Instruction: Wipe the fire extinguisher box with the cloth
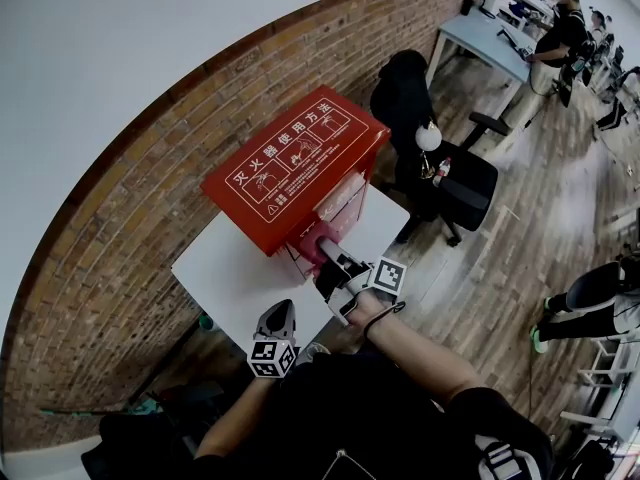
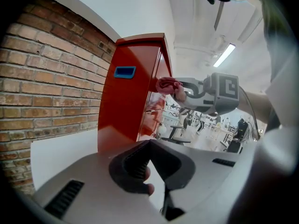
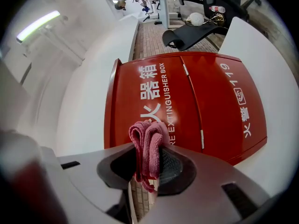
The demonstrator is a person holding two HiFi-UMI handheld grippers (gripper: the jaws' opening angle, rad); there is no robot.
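A red fire extinguisher box [image 1: 290, 163] stands on a white table [image 1: 225, 268] against a brick wall. My right gripper [image 1: 335, 260] is shut on a folded pink cloth [image 1: 322, 240] at the lower front face of the box. In the right gripper view the cloth [image 3: 148, 146] sticks up between the jaws of that gripper [image 3: 148, 157], with the box's lettered red doors [image 3: 196, 101] just beyond. My left gripper [image 1: 278, 320] hangs over the table's near edge, jaws together and empty. The left gripper view shows its tip [image 2: 152, 146], the box's side [image 2: 133, 97] and the cloth [image 2: 169, 85].
A brick wall [image 1: 110, 228] runs behind the table. A black office chair [image 1: 445, 173] stands just right of the box. Further back a desk [image 1: 480, 33] has people seated at it. Someone's legs [image 1: 590, 293] show at the right edge, on the wooden floor.
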